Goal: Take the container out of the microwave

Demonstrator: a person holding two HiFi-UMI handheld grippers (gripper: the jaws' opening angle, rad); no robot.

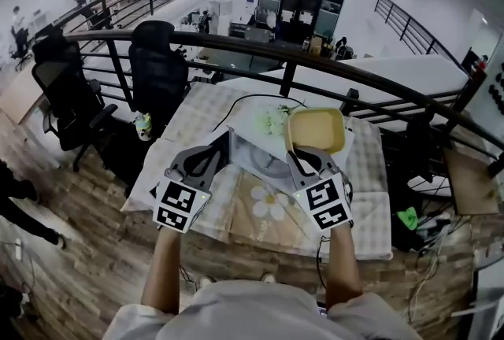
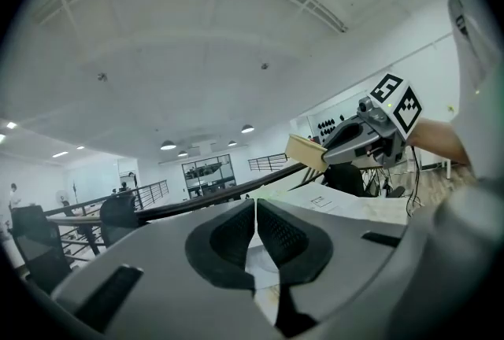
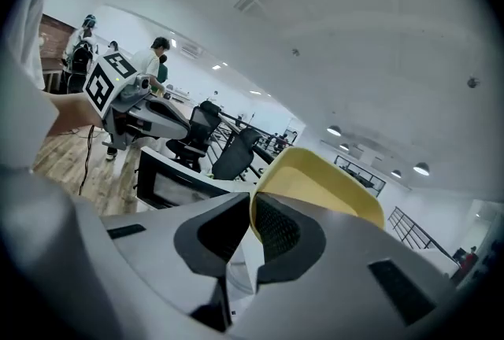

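1. Our right tongs [image 3: 250, 230] are clamped on the rim of the shallow yellow plastic container [image 1: 316, 128], which is in the air outside the white microwave [image 1: 258, 151].
2. Our left tongs [image 2: 256, 232] are pressed together, empty.

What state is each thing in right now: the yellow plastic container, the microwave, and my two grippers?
Yellow square plastic container: held up in the air clear of the table, gripped by its rim, looks empty.
Right gripper: shut on the container's rim.
Left gripper: shut, nothing between its jaws.
Microwave with the dark front: on the table; whether its door is open or closed cannot be told.
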